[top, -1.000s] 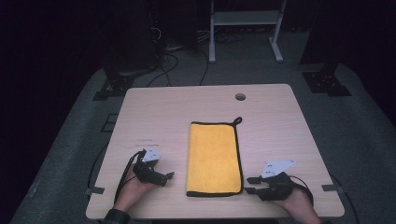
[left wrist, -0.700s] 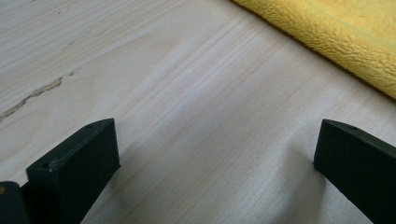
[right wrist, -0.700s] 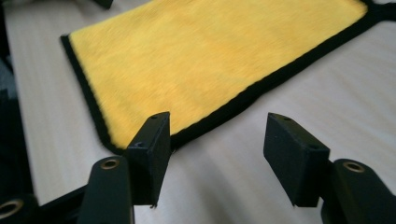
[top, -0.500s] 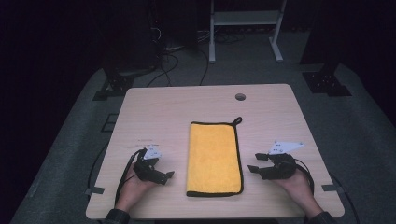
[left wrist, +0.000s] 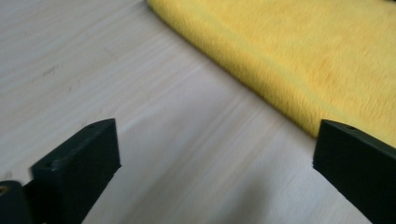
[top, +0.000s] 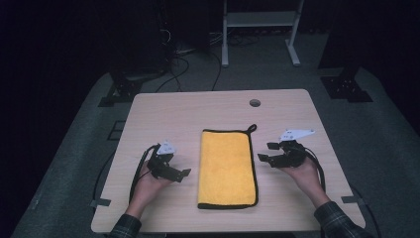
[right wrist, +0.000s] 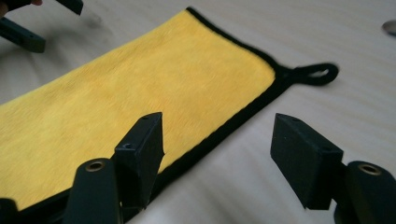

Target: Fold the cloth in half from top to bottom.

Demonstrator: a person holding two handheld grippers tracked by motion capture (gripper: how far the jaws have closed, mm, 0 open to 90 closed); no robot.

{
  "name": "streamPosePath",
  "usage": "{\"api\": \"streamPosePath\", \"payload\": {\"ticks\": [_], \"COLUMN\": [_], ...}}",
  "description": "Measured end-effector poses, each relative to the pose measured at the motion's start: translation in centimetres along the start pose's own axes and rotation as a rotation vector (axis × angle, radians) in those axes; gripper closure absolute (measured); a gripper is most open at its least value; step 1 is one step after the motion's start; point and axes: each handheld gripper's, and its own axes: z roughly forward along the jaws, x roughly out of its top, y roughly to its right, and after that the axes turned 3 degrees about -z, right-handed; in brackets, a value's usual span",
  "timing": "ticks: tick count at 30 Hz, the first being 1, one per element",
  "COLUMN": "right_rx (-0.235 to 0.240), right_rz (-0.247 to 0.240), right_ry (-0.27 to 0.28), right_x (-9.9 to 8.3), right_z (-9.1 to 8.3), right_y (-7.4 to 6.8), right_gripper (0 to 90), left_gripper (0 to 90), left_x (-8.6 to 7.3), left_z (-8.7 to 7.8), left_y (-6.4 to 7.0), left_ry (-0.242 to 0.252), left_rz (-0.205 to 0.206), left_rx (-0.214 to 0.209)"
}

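Note:
A folded yellow cloth [top: 227, 167] with black edging and a black hanging loop [top: 252, 128] lies flat at the middle of the wooden table [top: 198, 109]. My left gripper [top: 182, 173] is open just left of the cloth, low over the wood, facing its folded left edge [left wrist: 280, 56]. My right gripper [top: 267, 151] is open beside the cloth's right edge, near the upper half. In the right gripper view the cloth [right wrist: 140, 98] spreads ahead, its black border [right wrist: 233, 119] runs between the jaws, and the loop [right wrist: 317, 74] lies beyond. Both grippers [right wrist: 217, 154] hold nothing.
A round cable hole [top: 255, 102] sits near the table's far edge. Black cables trail from both grippers over the front of the table. A white metal stand [top: 260, 22] and dark equipment stand on the grey floor behind.
My right gripper has moved away from the front edge, forward and slightly left, up along the cloth's right side. The left gripper has barely moved.

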Motion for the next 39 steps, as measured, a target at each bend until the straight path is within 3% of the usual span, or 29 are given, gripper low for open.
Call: {"api": "streamPosePath", "payload": {"ticks": [7,12,16,22,25,28,39], "right_rx": [-0.028,-0.049,-0.035,-0.041,-0.052,-0.081,-0.078], "right_rz": [0.002,-0.01,-0.01,0.004,-0.012,-0.024,-0.002], "right_ry": [-0.014,-0.004,-0.017,-0.026,-0.051,-0.054,-0.124], "right_x": [1.6,2.8,3.7,4.7,4.8,4.6,3.7], "right_z": [1.6,3.2,4.7,7.2,8.5,9.6,12.3], "right_y": [1.4,2.1,2.7,3.8,4.3,4.7,5.8], "right_gripper": [32.8,33.3,34.3,34.4,34.3,34.3,31.1], "left_gripper": [9.8,13.7,16.3,24.8,30.8,32.2,35.5], "left_x": [3.2,4.9,6.1,7.9,8.6,9.1,8.8], "left_z": [1.0,2.9,4.4,6.0,6.7,7.6,10.2], "left_y": [-0.9,-1.6,-2.0,-2.7,-3.1,-3.5,-5.0], "left_ry": [0.033,0.044,0.047,0.043,0.04,0.028,-0.033], "left_rz": [0.033,0.031,0.029,0.047,0.062,0.053,0.023], "left_rx": [-0.011,-0.011,-0.018,-0.006,0.017,0.03,0.06]}}
